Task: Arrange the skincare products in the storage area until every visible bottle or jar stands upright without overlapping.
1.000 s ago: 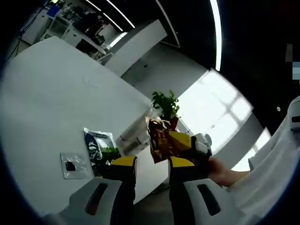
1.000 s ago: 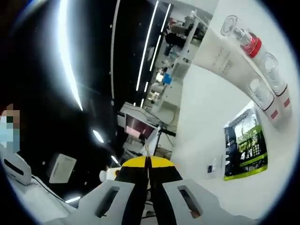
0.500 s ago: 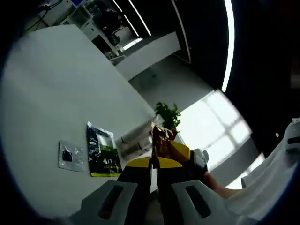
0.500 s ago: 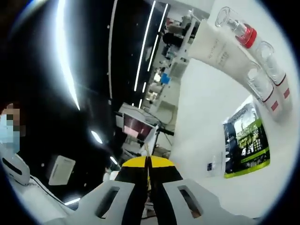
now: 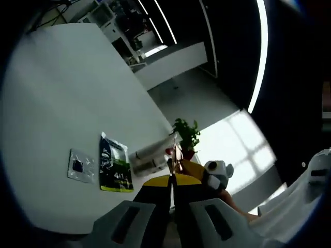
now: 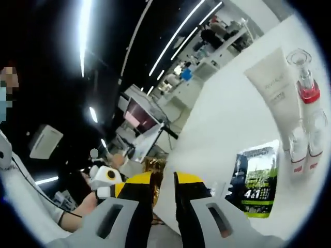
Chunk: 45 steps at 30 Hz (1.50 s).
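My left gripper (image 5: 172, 182) is shut on a brown foil sachet (image 5: 176, 154), seen edge-on as a thin strip rising from its jaws. Just beyond it sits the right gripper (image 5: 199, 169). In the right gripper view my right gripper (image 6: 164, 181) is open, and the brown sachet (image 6: 152, 166) shows by its left jaw, with the left gripper (image 6: 106, 178) further left. On the white table (image 6: 217, 124) lie a white tube (image 6: 269, 80), a clear bottle with a red collar (image 6: 305, 77) and two small clear bottles (image 6: 302, 150).
A green and black sachet (image 5: 115, 164) and a silver sachet (image 5: 80, 165) lie flat on the table (image 5: 62, 93), beside the white tube (image 5: 150, 155). A potted plant (image 5: 186, 135) stands past the table's edge. Both grippers are off the table's edge, over the floor.
My left gripper has closed on the brown sachet that the right gripper held. The right gripper, shut until half a second ago, now stands open. Both views have swung.
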Available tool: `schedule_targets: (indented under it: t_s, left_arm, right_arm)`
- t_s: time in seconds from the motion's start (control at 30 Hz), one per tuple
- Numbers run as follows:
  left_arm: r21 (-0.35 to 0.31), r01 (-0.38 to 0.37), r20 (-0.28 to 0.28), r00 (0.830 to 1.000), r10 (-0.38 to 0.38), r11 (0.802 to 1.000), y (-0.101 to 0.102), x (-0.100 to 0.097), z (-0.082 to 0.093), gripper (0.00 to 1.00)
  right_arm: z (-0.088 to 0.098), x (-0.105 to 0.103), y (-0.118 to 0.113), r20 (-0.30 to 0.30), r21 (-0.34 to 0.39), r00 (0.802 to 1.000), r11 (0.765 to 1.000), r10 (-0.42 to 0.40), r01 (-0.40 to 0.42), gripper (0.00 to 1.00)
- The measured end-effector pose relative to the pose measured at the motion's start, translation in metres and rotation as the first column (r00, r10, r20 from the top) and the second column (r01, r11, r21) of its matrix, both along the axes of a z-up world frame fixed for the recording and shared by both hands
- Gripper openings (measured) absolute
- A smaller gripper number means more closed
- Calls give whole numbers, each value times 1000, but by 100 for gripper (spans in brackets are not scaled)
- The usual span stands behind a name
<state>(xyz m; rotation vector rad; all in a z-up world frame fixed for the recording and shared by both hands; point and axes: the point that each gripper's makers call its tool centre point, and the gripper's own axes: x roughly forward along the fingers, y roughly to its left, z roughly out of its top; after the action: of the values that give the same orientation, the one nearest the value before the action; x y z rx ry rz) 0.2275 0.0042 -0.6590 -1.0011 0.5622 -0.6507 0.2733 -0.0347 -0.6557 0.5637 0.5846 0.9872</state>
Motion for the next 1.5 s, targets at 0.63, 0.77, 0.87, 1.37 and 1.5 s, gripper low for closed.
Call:
schedule_targets:
  t_s: [0.63,0.77,0.87,1.37,1.5]
  left_arm:
    - [78,-74,-86,993,81,994,38,22,-43,0]
    - [162,-74,-114,989,93,984,46,32,-64,0]
    - [195,-74,-133,986,101,978,49,42,-76,0]
    - [314,-23,-207,974,92,949,57,105,-133,0]
    - [329,-12,-224,970,90,944,58,111,-144,0]
  right_arm:
    - [-28,26,33,212,-437,955,894,208,-97,1]
    - [-49,35,41,296,-584,908,808,296,-73,1]
    - [-58,43,48,312,-616,898,785,309,-56,1]
    - [-125,103,51,273,-748,898,664,344,-27,1]
    - [-134,109,51,263,-763,900,646,347,-26,1]
